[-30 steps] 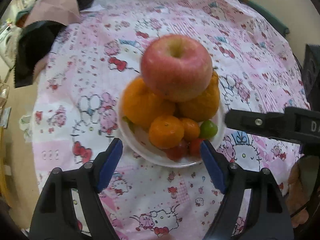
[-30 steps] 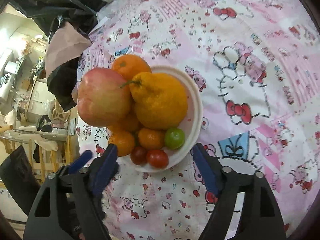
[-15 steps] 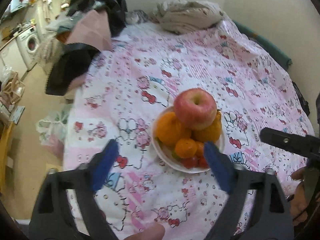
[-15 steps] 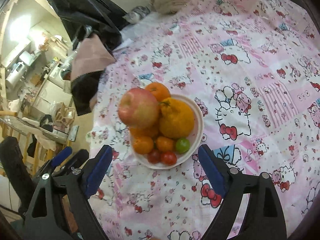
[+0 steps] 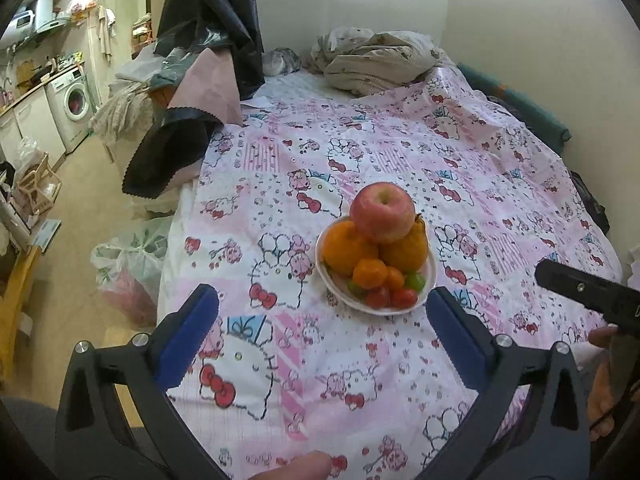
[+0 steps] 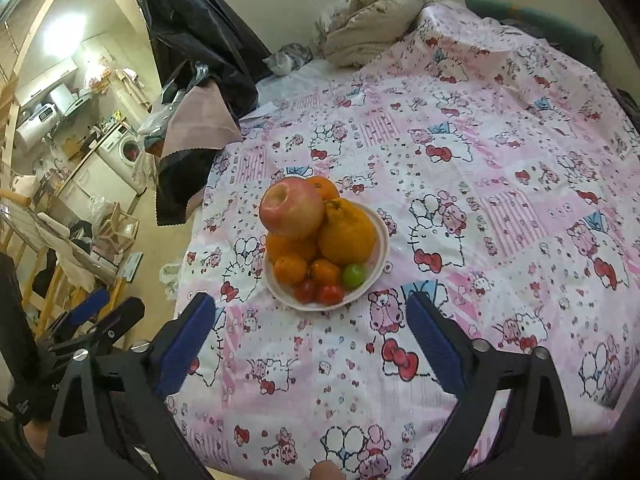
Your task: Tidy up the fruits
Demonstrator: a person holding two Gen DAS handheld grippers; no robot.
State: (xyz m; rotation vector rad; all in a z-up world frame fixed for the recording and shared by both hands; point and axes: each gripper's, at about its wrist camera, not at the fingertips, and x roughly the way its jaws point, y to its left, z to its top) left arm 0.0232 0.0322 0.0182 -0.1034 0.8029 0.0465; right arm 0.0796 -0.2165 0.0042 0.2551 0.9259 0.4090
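At frame centre your fruits point(image 5: 376, 256) sit piled on the plate point(image 5: 430, 276), apparently organized; both grippers, left point(image 5: 322, 332) and right point(image 6: 310, 332), gape wide, holding nothing.

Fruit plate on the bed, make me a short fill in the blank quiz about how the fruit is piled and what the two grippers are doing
1. The fruit at the very top of the pile on the white plate is a red ____.
2. The one small green fruit lies at the front of the plate, right of the two small ____ tomatoes.
3. The left gripper and the right gripper both have their jaws ____, holding nothing.

Missing words: apple; red; open
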